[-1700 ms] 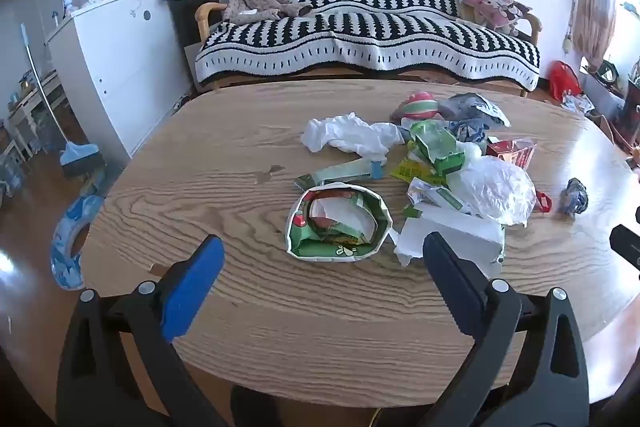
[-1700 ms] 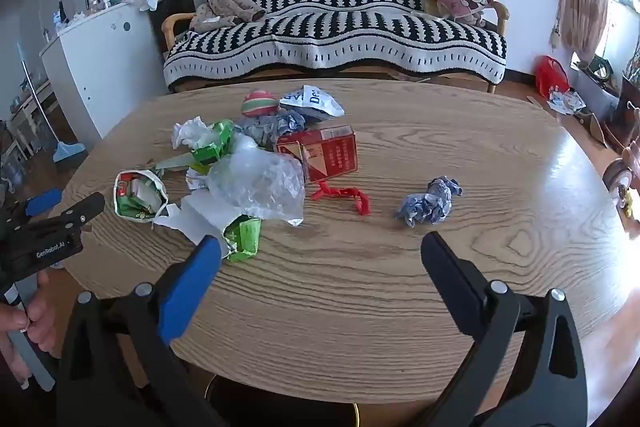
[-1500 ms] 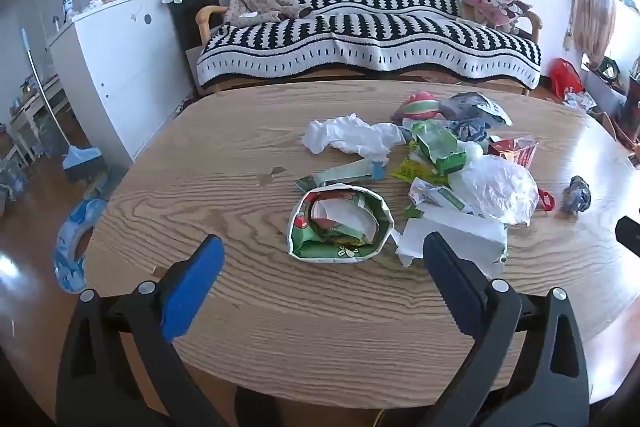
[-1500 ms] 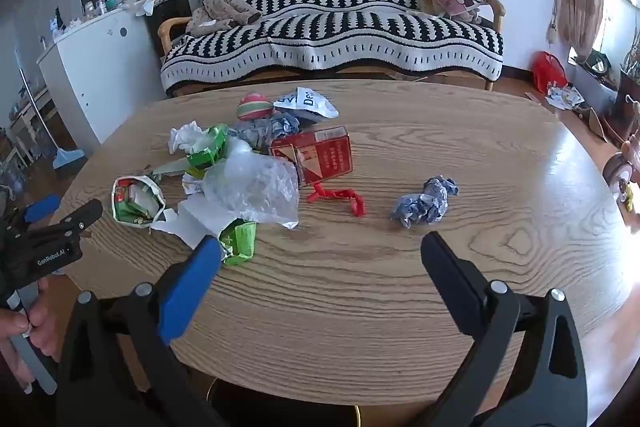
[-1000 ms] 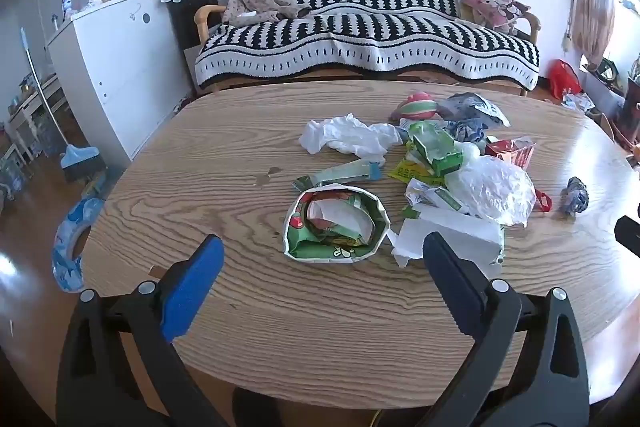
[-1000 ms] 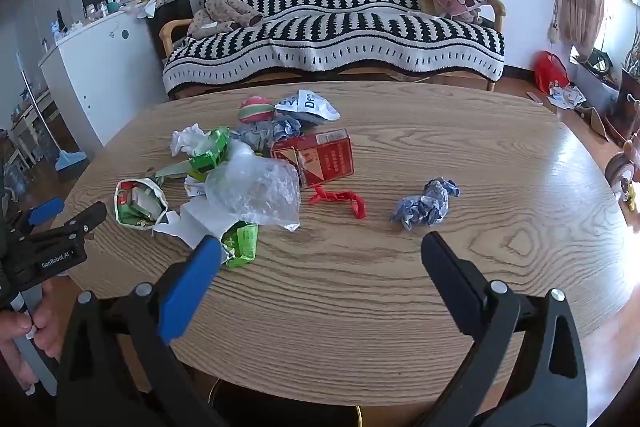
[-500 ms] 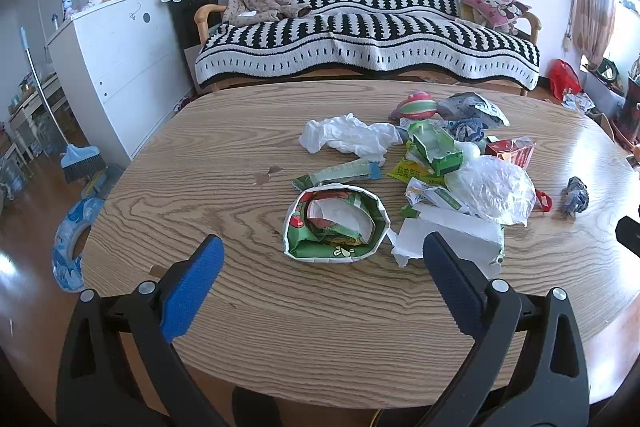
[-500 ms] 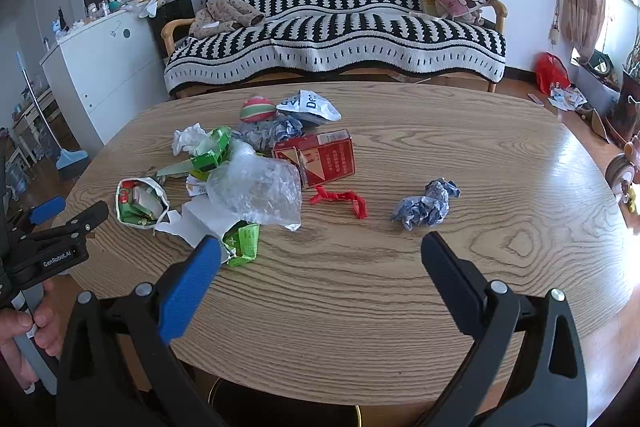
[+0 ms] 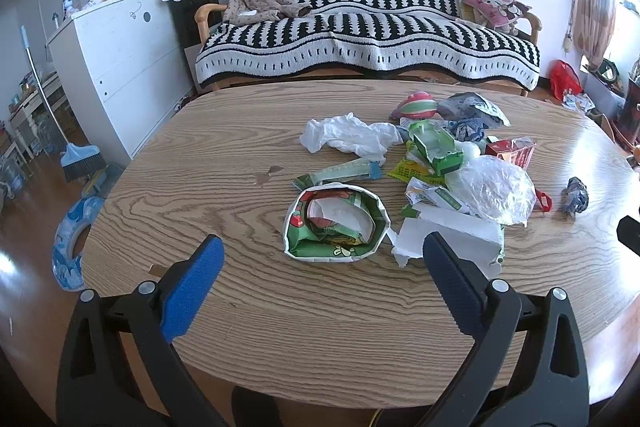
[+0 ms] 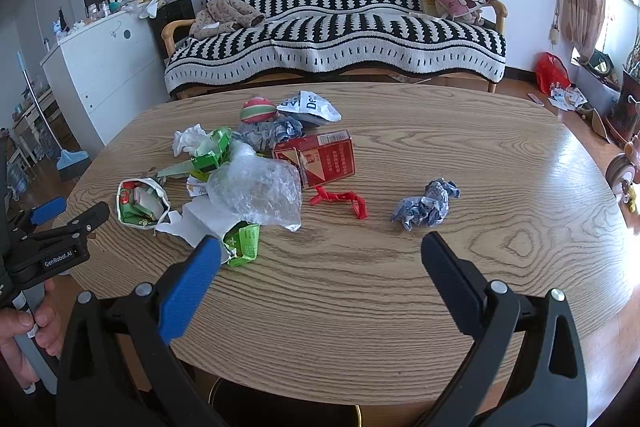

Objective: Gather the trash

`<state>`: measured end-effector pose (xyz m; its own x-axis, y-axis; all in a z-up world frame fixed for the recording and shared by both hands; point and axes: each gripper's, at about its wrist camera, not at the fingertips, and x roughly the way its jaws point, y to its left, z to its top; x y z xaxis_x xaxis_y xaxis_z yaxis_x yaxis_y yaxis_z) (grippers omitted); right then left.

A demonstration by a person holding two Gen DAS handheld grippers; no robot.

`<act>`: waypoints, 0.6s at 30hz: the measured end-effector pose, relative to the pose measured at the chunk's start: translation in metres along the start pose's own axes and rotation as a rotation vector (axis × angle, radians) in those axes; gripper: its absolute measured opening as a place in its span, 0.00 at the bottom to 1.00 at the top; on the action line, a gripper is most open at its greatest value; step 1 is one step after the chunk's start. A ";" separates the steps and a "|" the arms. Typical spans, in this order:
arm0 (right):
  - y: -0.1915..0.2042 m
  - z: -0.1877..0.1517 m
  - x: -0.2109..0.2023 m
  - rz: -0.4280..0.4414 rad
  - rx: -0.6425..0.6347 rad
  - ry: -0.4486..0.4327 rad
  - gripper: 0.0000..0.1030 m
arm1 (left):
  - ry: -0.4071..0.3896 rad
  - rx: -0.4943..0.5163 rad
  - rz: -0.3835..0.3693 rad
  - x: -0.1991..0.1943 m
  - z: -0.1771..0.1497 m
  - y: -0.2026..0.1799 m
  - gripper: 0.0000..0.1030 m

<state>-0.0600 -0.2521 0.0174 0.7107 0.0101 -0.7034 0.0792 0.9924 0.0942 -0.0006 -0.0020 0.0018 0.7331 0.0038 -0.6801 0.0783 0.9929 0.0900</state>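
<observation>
Trash pile (image 10: pixel 248 179) is lying on the oval table (image 10: pixel 400 287); we are holding left gripper (image 9: pixel 320 247) and right gripper (image 10: pixel 320 247) near it, fingers spread apart, empty.

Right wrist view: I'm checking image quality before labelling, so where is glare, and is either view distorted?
Right wrist view: window glare washes the oval wooden table at its right end; crumpled blue-grey paper ball stays sharp. Left wrist view: milder sheen at right, table edge bowed by fisheye, corners black.
</observation>
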 end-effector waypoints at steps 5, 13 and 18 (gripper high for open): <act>0.000 0.000 0.000 0.001 0.001 0.000 0.94 | 0.002 0.000 -0.001 0.000 0.000 0.000 0.94; 0.000 0.000 0.000 0.001 0.001 0.000 0.94 | 0.002 0.000 -0.002 0.000 0.000 0.000 0.94; 0.000 0.000 0.000 0.000 0.002 -0.001 0.94 | 0.003 -0.001 -0.003 0.000 0.000 0.000 0.94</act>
<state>-0.0601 -0.2523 0.0176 0.7114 0.0104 -0.7027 0.0800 0.9922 0.0956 -0.0008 -0.0015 0.0019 0.7307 0.0014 -0.6827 0.0800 0.9929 0.0877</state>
